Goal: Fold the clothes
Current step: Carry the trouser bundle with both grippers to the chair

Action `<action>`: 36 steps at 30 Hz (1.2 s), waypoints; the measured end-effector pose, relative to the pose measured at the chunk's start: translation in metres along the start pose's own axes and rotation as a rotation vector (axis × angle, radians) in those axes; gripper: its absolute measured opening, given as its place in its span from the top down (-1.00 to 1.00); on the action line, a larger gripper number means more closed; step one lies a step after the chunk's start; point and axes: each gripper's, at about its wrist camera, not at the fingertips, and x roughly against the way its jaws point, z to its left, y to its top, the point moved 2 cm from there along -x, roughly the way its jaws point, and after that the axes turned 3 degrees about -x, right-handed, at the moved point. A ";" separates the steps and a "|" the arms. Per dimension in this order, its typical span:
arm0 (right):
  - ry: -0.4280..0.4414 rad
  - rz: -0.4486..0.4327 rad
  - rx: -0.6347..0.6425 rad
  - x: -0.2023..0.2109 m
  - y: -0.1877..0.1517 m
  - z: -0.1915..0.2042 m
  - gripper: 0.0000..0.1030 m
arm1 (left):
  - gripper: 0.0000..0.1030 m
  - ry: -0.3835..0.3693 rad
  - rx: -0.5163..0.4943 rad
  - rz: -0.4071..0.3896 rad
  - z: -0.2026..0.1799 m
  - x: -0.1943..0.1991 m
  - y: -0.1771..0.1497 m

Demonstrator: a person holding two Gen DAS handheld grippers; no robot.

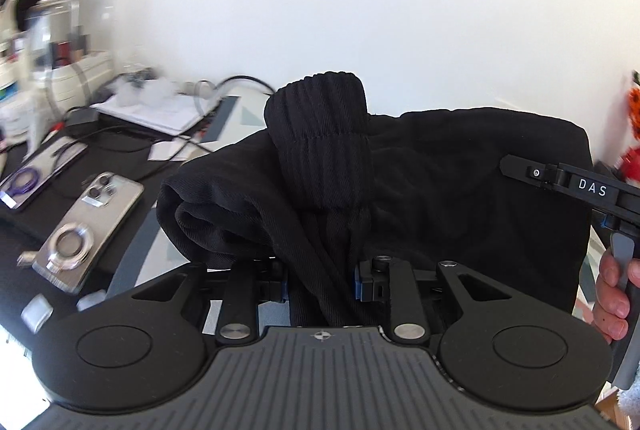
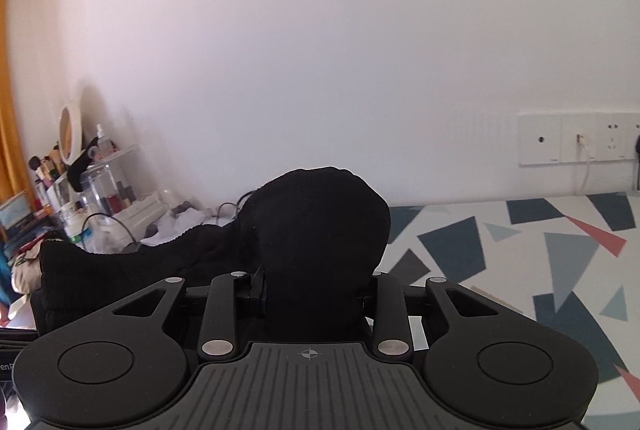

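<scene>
1. Black knit garment w/ ribbed cuff (image 1: 320, 150) hangs bunched between my two tools, above the table w/ geometric-print cover (image 2: 520, 250).
2. Left gripper (image 1: 320, 282): jaws nearly closed, clamped on a rope of fabric, cuff sticking up past them.
3. Right gripper (image 2: 316, 294): narrow too, pinching a fat wad.
4. Risk: both bites are thick bunches, so layers could slip out or fold crooked.
5. Silver phone w/ ring holder (image 1: 88, 230) sits near; trailing cloth may drag it.

Garment (image 1: 440, 190) hangs between both tongs, phones (image 1: 90, 230) left.
</scene>
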 end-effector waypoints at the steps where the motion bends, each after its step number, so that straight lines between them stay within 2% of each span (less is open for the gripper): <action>1: 0.033 0.009 0.017 -0.003 0.002 0.001 0.47 | 0.49 0.030 0.021 -0.008 -0.002 0.006 -0.003; 7: 0.238 0.061 0.099 -0.018 0.013 0.023 0.47 | 0.49 0.208 0.160 -0.063 0.001 0.049 -0.021; 13: 0.431 0.110 0.179 -0.028 0.016 0.091 0.47 | 0.48 0.377 0.287 -0.132 0.030 0.108 -0.038; 17: 0.556 0.136 0.248 -0.031 0.009 0.164 0.47 | 0.48 0.484 0.373 -0.173 0.065 0.149 -0.053; 22: 0.697 0.167 0.327 -0.024 -0.020 0.269 0.47 | 0.48 0.615 0.453 -0.224 0.116 0.212 -0.082; 27: 0.815 0.217 0.397 -0.003 -0.064 0.377 0.48 | 0.48 0.747 0.488 -0.245 0.163 0.280 -0.109; 32: 0.914 0.267 0.415 0.024 -0.111 0.468 0.48 | 0.48 0.852 0.521 -0.258 0.205 0.337 -0.136; 36: 0.986 0.324 0.455 0.042 -0.147 0.527 0.48 | 0.48 0.924 0.614 -0.271 0.232 0.368 -0.160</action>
